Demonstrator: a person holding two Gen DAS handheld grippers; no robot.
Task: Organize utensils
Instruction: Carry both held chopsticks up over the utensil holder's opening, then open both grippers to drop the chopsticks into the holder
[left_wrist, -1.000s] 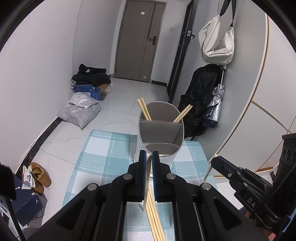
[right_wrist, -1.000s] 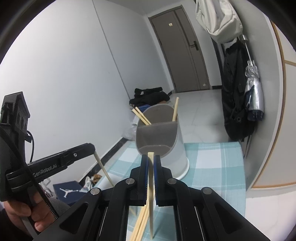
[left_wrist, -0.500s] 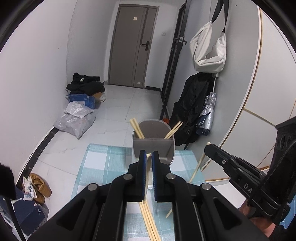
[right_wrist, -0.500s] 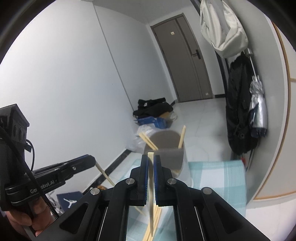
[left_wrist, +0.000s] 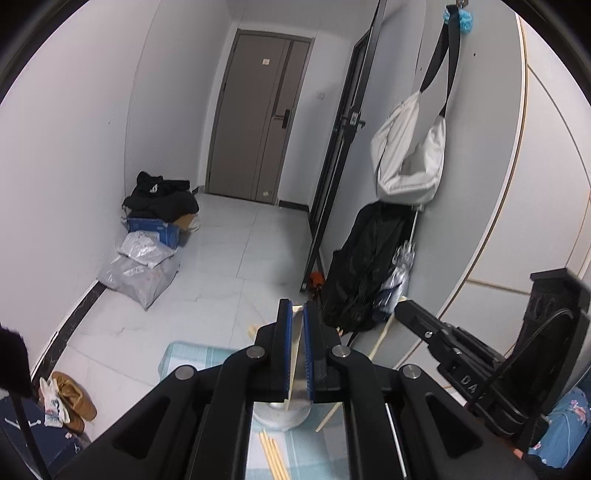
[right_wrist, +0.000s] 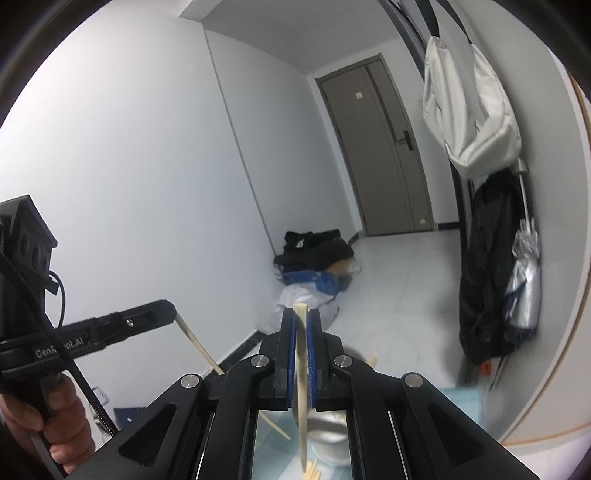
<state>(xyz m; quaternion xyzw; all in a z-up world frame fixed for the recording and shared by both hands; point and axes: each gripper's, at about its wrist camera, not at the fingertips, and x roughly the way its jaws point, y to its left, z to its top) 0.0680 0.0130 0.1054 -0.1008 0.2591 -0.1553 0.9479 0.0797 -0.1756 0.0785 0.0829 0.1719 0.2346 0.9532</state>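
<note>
Tablecloth (left_wrist: 192, 360): soft cloth, pale teal and white check, flat under the holder; only a corner and a strip show past the gripper bodies.
Utensil holder (left_wrist: 280, 419): smooth grey-white plastic tub with a rounded wall, standing on the tablecloth, mostly hidden behind both grippers; in the right wrist view its rim (right_wrist: 328, 424) shows blurred.
Left gripper (left_wrist: 296, 354): matte black body, blue ribbed pads, jaws narrow and clamped on 1 chopstick (left_wrist: 293, 369), a thin pale wooden stick held steeply, its lower end over the holder.
Right gripper (right_wrist: 303, 354): same black build with blue pads, jaws narrow and pinching its own chopstick (right_wrist: 302, 387), pale wood with a squared top end poking above the pads, lower tip tapering down beside the holder.
Loose chopsticks (left_wrist: 271, 452): about 3 straight pale wooden sticks lying side by side on the tablecloth, just in front of the holder.
Chopsticks in holder (left_wrist: 252, 329): 1 squared wooden tip peeks out left of the left gripper's pads.
</note>
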